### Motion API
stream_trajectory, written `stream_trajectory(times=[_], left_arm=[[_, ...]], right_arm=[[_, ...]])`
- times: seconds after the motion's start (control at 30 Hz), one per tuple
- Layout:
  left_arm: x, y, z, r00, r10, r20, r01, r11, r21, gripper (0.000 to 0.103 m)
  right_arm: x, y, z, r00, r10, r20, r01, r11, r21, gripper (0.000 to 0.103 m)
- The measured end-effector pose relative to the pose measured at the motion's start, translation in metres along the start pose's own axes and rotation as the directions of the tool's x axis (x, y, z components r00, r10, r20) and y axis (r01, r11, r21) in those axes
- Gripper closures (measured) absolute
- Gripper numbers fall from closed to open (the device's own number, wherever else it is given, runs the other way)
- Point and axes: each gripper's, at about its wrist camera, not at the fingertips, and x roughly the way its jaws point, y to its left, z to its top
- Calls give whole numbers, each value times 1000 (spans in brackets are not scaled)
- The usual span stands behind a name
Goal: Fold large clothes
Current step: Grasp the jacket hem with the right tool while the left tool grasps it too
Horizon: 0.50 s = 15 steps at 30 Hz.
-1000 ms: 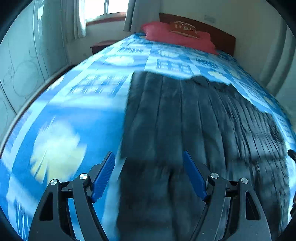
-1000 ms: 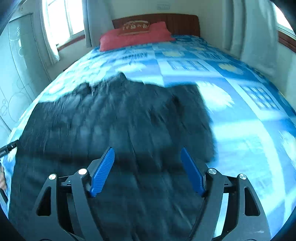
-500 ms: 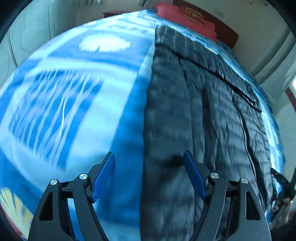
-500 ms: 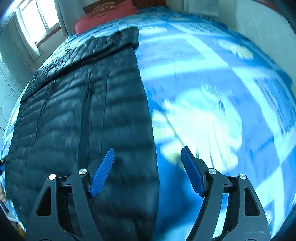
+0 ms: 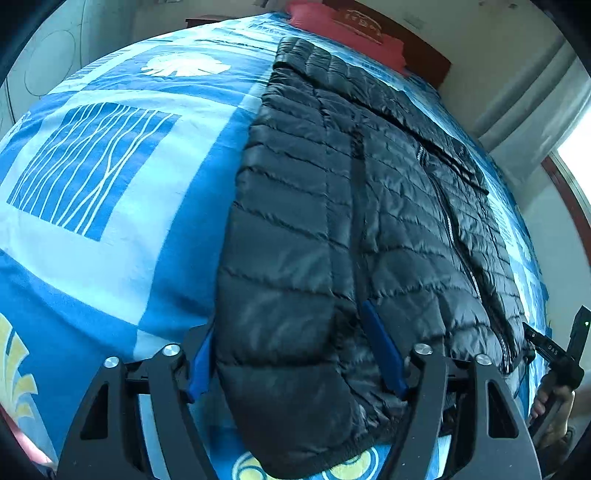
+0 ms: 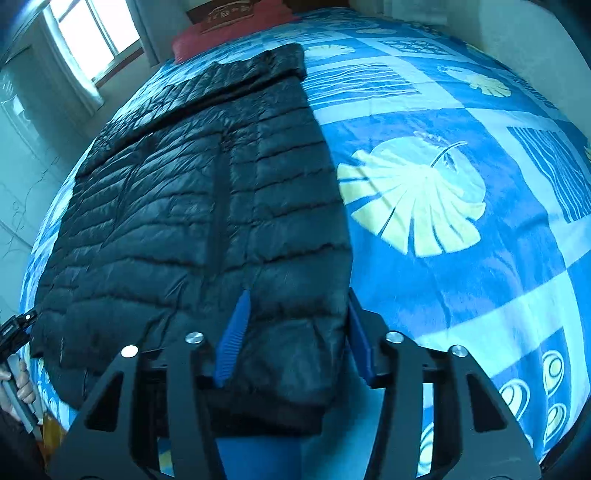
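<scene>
A black puffer jacket (image 5: 388, 206) (image 6: 177, 192) lies flat, front up, on the blue patterned bed sheet (image 5: 92, 166) (image 6: 424, 184). My left gripper (image 5: 290, 354) straddles the cuff end of one sleeve (image 5: 280, 295). Its jaws are closing, and the blue pads sit at the sleeve's two sides without squeezing it. My right gripper (image 6: 295, 328) straddles the cuff end of the other sleeve (image 6: 295, 240). Those jaws are closing too, and their pads pinch the puffy fabric into creases.
A red pillow (image 5: 354, 33) (image 6: 229, 29) and a wooden headboard stand at the far end of the bed. A bright window (image 6: 92, 33) and curtains lie beyond. A hand (image 5: 550, 406) (image 6: 22, 380) holding the other gripper shows at each view's edge.
Both grippers have swung outward from over the jacket's middle to its two sleeves and dropped onto the cuffs. The right jaws have narrowed clearly, the left only slightly.
</scene>
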Motion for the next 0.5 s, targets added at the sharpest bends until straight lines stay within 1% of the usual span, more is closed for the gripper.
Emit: stream_trajectory(times=[0.07, 0.13, 0.17, 0.23, 0.27, 0.3, 0.33, 0.4, 0.5], left_arm=[[0, 0, -2, 1000, -12, 7, 12, 1000, -7, 37], [-2, 1, -3, 1000, -19, 12, 20, 1000, -19, 44], [-4, 3, -4, 1000, -24, 15, 25, 999, -28, 46], [-5, 4, -5, 999, -40, 18, 40, 999, -32, 54], [-6, 4, -6, 999, -44, 20, 45, 998, -32, 55], [-7, 5, -7, 999, -49, 20, 50, 998, -32, 58], [-7, 5, -7, 998, -53, 20, 53, 998, -32, 59], [-7, 6, -10, 998, -63, 21, 64, 997, -39, 60], [-8, 5, -11, 997, -69, 21, 70, 997, -33, 60]], right_arm=[[-2, 1, -5, 1000, 2, 5, -2, 1000, -8, 59], [-4, 1, -7, 1000, 6, 11, -6, 1000, -7, 64], [-4, 2, -7, 1000, 8, 12, -8, 1000, -8, 66], [-5, 5, -8, 1000, 21, 20, -21, 1000, -15, 76], [-5, 6, -8, 999, 29, 20, -28, 999, -18, 79], [-4, 7, -8, 999, 51, 16, -51, 999, -17, 85], [-4, 8, -8, 998, 59, 15, -59, 998, -16, 88], [-2, 9, -8, 998, 61, 7, -61, 998, -19, 90], [-1, 7, -9, 996, 86, 9, -87, 996, 7, 92]])
